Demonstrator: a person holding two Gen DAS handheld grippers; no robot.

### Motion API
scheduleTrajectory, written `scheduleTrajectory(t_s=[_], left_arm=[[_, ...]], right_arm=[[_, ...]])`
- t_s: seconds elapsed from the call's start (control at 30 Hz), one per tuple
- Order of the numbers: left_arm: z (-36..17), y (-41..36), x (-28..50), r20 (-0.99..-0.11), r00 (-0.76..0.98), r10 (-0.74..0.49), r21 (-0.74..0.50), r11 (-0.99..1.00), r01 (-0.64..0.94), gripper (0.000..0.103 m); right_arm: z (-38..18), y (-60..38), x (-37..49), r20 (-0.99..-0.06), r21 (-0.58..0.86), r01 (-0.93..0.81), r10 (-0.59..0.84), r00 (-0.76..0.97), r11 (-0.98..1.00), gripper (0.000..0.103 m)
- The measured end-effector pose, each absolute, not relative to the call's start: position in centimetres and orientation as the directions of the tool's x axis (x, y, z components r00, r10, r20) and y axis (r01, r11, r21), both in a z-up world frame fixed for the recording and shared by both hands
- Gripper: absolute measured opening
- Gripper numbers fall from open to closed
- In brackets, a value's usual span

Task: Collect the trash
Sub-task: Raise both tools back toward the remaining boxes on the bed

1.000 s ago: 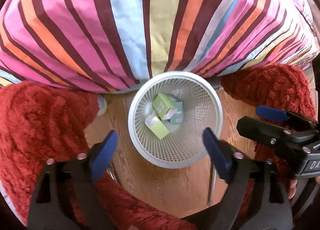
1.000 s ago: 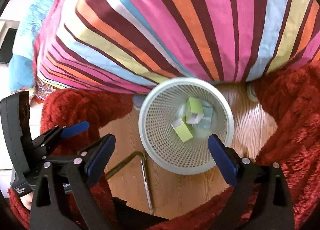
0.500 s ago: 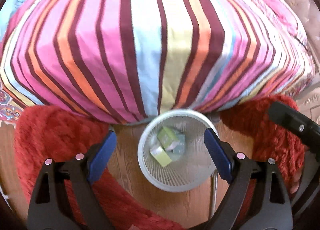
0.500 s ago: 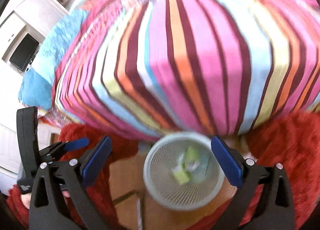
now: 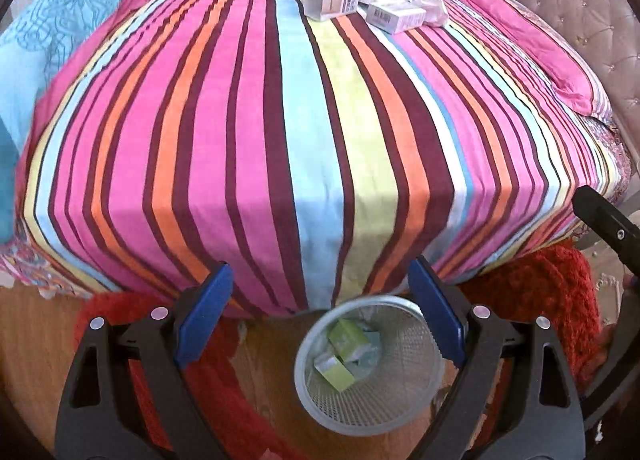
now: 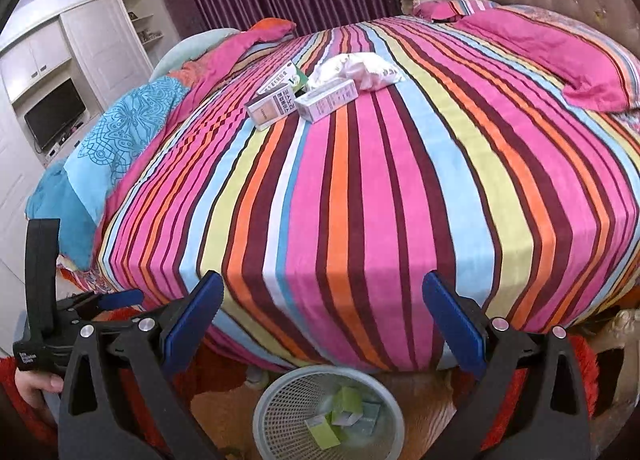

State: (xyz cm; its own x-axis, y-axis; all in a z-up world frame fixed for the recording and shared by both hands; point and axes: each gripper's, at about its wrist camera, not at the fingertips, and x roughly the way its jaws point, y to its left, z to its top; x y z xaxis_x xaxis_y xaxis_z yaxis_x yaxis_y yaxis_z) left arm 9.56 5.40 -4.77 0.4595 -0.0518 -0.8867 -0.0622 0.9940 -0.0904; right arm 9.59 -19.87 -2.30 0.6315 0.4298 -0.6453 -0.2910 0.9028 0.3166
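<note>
A white mesh wastebasket (image 5: 404, 404) stands on the wood floor at the foot of the bed and holds green and pale boxes (image 5: 344, 344). It also shows in the right wrist view (image 6: 280, 400). Several small cardboard boxes (image 5: 332, 0) and a crumpled white wrapper (image 5: 430, 6) lie far up on the striped bedspread (image 5: 312, 132); in the right wrist view the boxes (image 6: 304, 98) and the wrapper (image 6: 360, 68) lie mid-bed. My left gripper (image 5: 320, 316) is open and empty above the basket. My right gripper (image 6: 322, 328) is open and empty at the bed's foot.
A red shaggy rug (image 5: 548, 292) lies on the floor around the basket. A blue patterned blanket (image 6: 112, 140) and pink pillows (image 6: 592, 72) lie on the bed. White cabinets with a television (image 6: 54, 114) stand at the left. A tufted headboard (image 5: 560, 0) is behind.
Both grippers have risen and tilted up from over the basket, so the bed top with its boxes and wrapper has come into view. Both stay open and empty.
</note>
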Motion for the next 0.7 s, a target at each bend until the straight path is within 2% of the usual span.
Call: scheduleTrajectory(t_s=[0.33, 0.7], left_arm=[[-3.4, 7.0, 13.1, -0.866, 0.499, -0.042, -0.092, 0.993, -0.075, 0.086], [-1.7, 7.4, 18.5, -0.828, 0.561, -0.022, -0.060, 0.997, -0.049, 0.087]], right_arm=[[-1.6, -19.5, 12.1, -0.666, 0.298, -0.300, 0.422, 0.615, 0.906, 0.095], [0.3, -19.8, 16.5, -0.637, 0.292, -0.299, 0.418, 0.648, 0.909, 0.095]])
